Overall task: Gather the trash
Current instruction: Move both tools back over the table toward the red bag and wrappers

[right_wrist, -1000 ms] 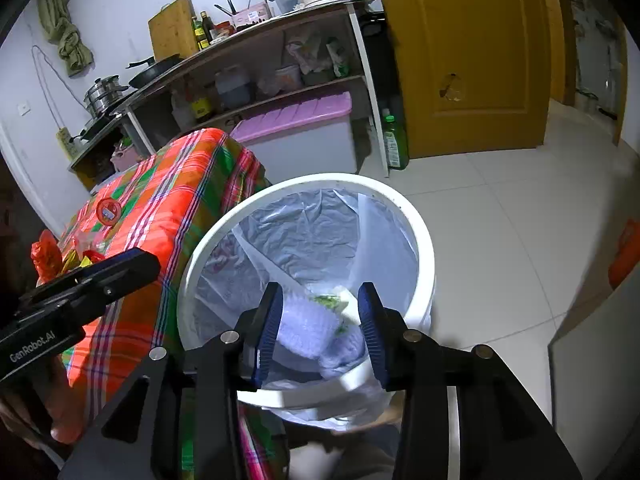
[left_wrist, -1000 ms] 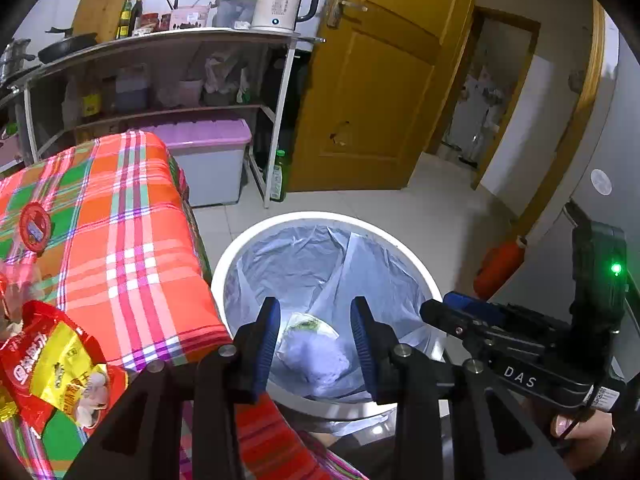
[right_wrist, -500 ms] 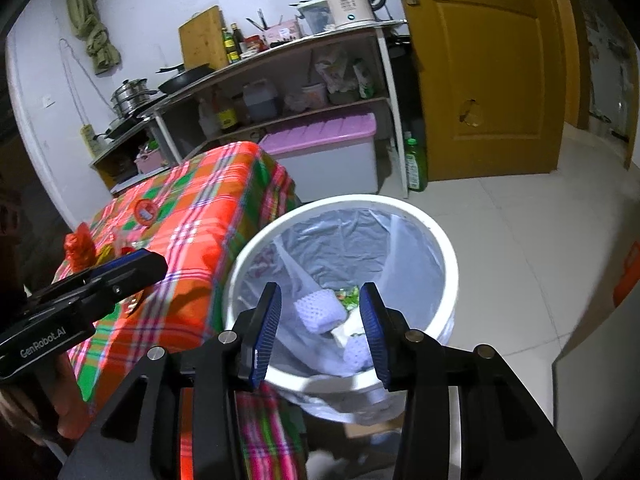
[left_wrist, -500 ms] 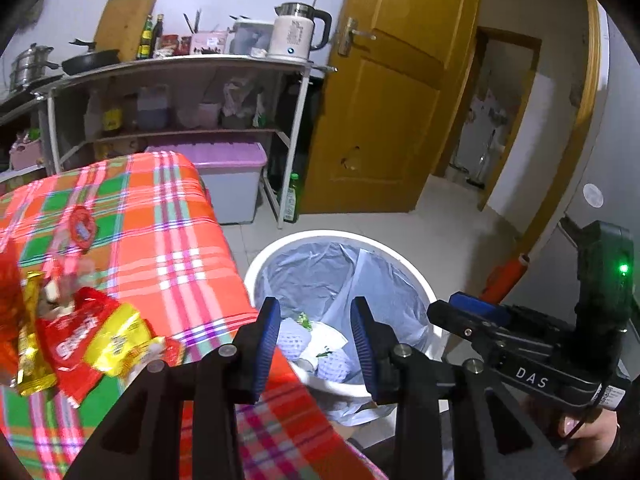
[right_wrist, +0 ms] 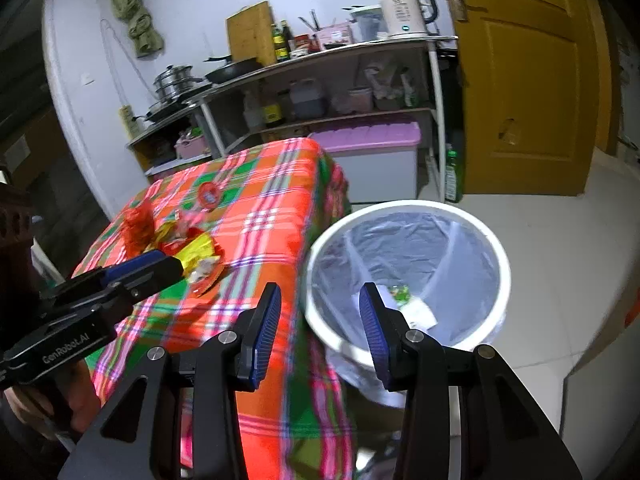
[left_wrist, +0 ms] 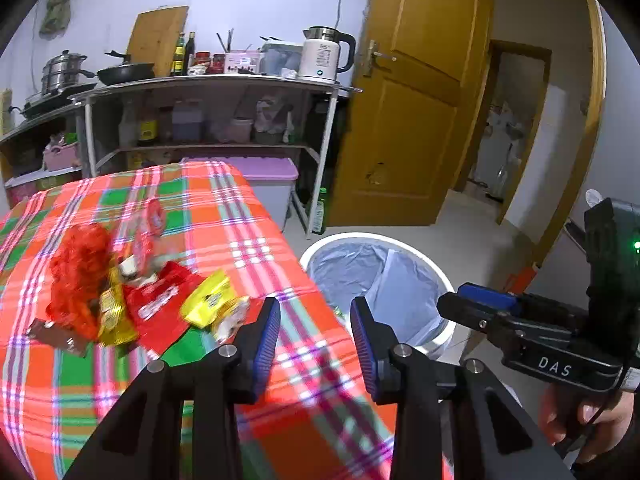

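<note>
The right gripper point(right_wrist: 318, 324) hangs with its jaws apart and nothing between them, over the gap where the table point(right_wrist: 276, 200) edge meets the bin point(right_wrist: 496, 248). The white bin stands on the floor just beside the table, lined with a clear bag, with a few scraps point(right_wrist: 412, 304) at the bottom. On the plaid cloth lies a heap of red and yellow wrappers point(right_wrist: 180, 240), and a red round lid point(right_wrist: 209, 193) lies apart from it, farther back. The left gripper point(right_wrist: 152, 266) reaches in from the left, its tip in front of the heap. Behind stand a shelf point(right_wrist: 320, 56) with a kettle point(right_wrist: 404, 10), and a door point(right_wrist: 528, 80).
</note>
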`<action>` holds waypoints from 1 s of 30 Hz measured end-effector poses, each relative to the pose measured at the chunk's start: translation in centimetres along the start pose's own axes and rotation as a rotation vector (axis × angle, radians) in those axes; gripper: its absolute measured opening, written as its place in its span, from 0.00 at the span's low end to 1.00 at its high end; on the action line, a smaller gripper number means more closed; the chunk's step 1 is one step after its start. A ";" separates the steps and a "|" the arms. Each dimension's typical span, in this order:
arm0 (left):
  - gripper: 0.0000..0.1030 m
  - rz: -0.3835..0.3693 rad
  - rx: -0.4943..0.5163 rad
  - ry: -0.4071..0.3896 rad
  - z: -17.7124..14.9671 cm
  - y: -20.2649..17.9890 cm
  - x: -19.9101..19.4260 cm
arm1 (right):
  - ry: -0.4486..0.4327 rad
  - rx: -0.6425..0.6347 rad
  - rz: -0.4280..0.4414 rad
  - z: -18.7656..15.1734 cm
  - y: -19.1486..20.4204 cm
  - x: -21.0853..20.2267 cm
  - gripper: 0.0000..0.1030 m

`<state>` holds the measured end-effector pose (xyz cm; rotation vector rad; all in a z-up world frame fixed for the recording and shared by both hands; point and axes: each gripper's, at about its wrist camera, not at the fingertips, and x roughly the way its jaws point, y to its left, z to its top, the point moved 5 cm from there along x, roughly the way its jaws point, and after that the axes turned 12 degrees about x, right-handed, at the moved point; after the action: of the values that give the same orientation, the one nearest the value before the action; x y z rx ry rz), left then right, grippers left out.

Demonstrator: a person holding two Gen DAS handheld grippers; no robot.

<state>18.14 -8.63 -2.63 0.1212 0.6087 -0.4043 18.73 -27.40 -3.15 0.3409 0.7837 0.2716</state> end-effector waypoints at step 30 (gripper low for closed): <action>0.35 0.227 -0.136 0.005 -3.9 11.5 -5.6 | 0.118 -0.226 0.125 -2.7 9.7 4.6 0.52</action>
<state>16.50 4.71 -2.67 0.0604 0.6184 -0.1429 18.86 -16.36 -4.03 0.1613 0.8396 0.4974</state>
